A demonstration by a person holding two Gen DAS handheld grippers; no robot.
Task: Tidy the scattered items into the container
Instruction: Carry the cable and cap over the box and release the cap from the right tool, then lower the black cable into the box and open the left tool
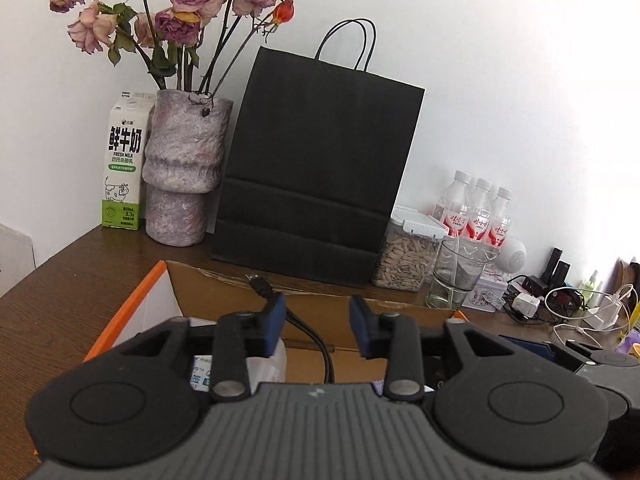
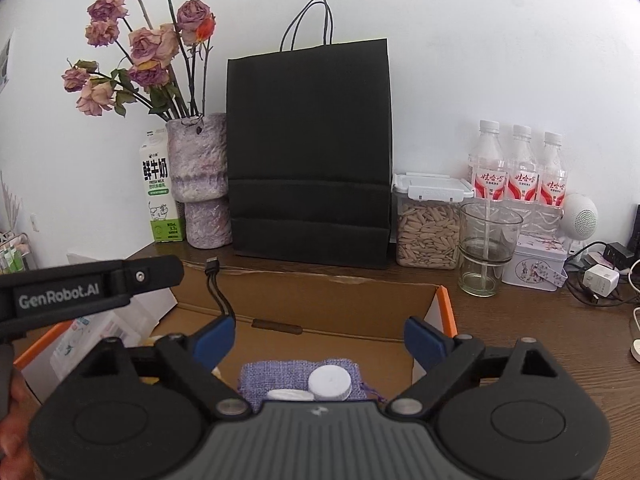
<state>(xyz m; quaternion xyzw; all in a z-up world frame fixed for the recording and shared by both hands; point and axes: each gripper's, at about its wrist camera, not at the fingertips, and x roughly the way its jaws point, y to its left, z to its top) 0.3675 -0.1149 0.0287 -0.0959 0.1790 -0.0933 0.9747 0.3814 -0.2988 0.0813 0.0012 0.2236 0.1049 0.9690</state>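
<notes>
Cardboard box (image 2: 320, 308) interior: purple pouch (image 2: 296, 380) only from right wrist; both grippers' fingers (image 1: 272, 328) apart, empty.

Two wrist views over box (image 1: 224, 280), wallward

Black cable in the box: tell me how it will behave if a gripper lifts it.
The black cable looks thin and already curves over the cardboard box wall, so it probably flops and trails. Probably light. Its plug end may snag on the box edge.
</notes>
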